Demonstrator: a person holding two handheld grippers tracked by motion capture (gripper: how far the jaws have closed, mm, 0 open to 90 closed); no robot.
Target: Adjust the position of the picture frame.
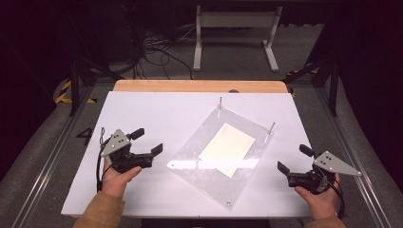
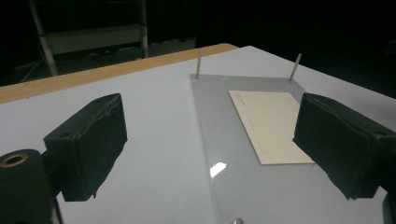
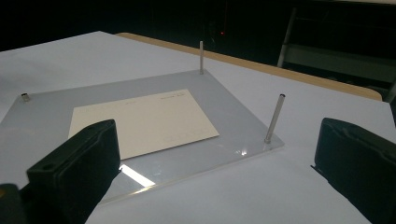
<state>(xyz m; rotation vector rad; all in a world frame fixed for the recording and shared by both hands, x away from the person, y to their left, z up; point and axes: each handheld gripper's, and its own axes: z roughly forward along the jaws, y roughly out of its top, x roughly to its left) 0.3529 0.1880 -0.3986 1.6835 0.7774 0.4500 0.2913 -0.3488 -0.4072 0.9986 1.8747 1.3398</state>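
Lying flat on the white counter (image 1: 157, 109), a clear acrylic plate (image 1: 190, 166) sits turned at an angle, its near corner close to the counter's near edge and its far corner reaching toward the middle of the far edge. A cream card (image 1: 227, 148) rests on the plate, nearer its far half. Two thin metal pins (image 1: 220, 103) stand upright at the plate's two far corners; the second pin (image 1: 271, 128) stands at the corner toward the counter's right edge. Short studs mark the other two corners, one (image 1: 228, 204) at the near corner.

The left gripper (image 1: 147, 141) hovers near the counter's left edge, well apart from the plate, held in the person's left hand (image 1: 119, 176). Its fingers (image 2: 91, 140) stand wide with nothing between them; in the left gripper view they frame the plate and card ahead.

The right gripper (image 1: 294, 159) sits by the counter's near right corner, just beside the plate's right side, carried by the right hand (image 1: 321, 197). Its fingers (image 3: 77, 168) are also spread wide and hold nothing; in the right gripper view the plate's edge, the card and both pins lie just ahead of them.

A strip of bare wood (image 1: 199, 85) runs along the counter's far edge.
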